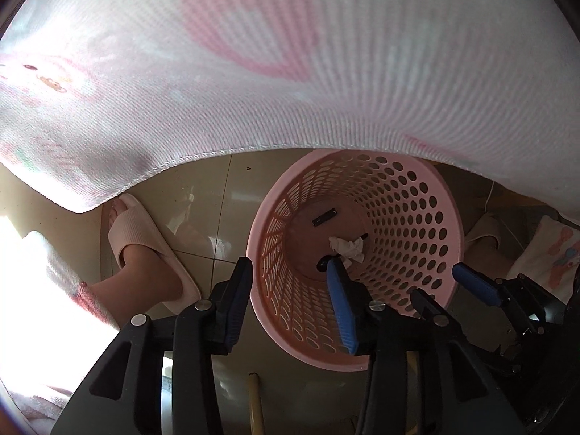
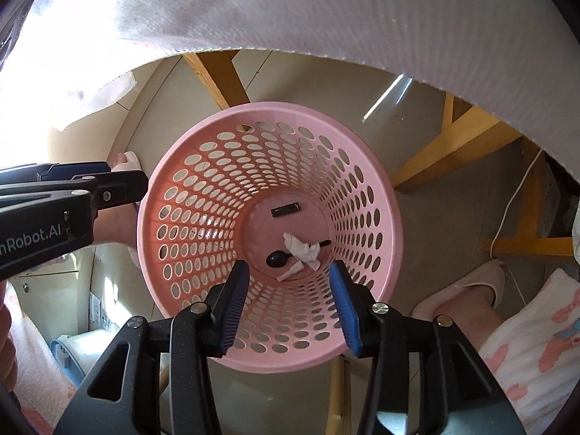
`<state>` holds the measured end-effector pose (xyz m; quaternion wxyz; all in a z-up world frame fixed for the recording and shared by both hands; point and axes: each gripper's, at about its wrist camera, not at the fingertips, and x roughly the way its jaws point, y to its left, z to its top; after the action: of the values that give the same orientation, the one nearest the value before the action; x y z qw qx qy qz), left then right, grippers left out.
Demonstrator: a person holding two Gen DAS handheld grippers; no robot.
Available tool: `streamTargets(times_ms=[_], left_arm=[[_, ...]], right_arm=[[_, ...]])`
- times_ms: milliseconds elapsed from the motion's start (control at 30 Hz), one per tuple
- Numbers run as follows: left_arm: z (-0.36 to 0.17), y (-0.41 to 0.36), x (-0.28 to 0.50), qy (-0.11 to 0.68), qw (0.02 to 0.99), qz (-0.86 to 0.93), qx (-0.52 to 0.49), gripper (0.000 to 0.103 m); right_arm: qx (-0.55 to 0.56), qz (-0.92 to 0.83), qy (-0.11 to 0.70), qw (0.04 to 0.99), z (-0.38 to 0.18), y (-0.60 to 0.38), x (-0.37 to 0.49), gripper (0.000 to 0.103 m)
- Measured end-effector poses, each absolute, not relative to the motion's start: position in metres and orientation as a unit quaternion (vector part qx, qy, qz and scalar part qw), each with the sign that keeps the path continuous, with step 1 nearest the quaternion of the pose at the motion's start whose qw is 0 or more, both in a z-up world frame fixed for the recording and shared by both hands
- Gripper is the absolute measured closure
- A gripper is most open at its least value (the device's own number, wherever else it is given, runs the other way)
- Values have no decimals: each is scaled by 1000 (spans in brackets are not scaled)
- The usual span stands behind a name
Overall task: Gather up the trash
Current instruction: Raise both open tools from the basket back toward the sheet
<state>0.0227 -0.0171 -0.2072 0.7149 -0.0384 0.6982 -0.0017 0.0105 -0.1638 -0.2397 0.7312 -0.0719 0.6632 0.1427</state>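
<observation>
Both of my grippers hang over the pink perforated basket (image 2: 366,166), each with its blue-padded jaws spread apart and nothing between them. From the right wrist, my right gripper (image 2: 288,299) sits above the near rim, looking straight down the basket's well; my left gripper (image 2: 119,177) reaches in from the left edge of that view, just beside the basket's rim. From the left wrist, my left gripper (image 1: 290,301) straddles the basket's (image 1: 417,195) left wall, one finger outside and the other over the inside, and my right gripper (image 1: 449,282) shows at the lower right. On the basket floor lie a crumpled white tissue (image 2: 302,250), a black spoon (image 2: 277,259) partly under it, a small white stick-like scrap (image 2: 288,273) and a small dark rectangular piece (image 2: 285,211). A white and pink cloth (image 2: 326,11) hangs across the top of both views. My foot in a pink slipper (image 1: 145,235) stands on the tiled floor (image 1: 203,195) left of the basket, and wooden legs (image 2: 453,145) rise behind it.
</observation>
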Motion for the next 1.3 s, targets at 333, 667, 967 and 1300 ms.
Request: streamTargets(times_ms=[333,667,967,1300], left_arm=[[-194,-12,26,680,732,5,-33,60],[-156,-11,23,626,779,22,-15,60],[-116,-1,17,584,811,5,-42,59],[-71,-2,6,498,867,9,-26,61]], right_arm=[[-76,137,643,750,-225,-166,10,54],[-86,117,571,808,-177,-169,5,54],[-64,128,521,842,-136,-174,0,51],[-28,101,436,894,-91,-187,-9,50]])
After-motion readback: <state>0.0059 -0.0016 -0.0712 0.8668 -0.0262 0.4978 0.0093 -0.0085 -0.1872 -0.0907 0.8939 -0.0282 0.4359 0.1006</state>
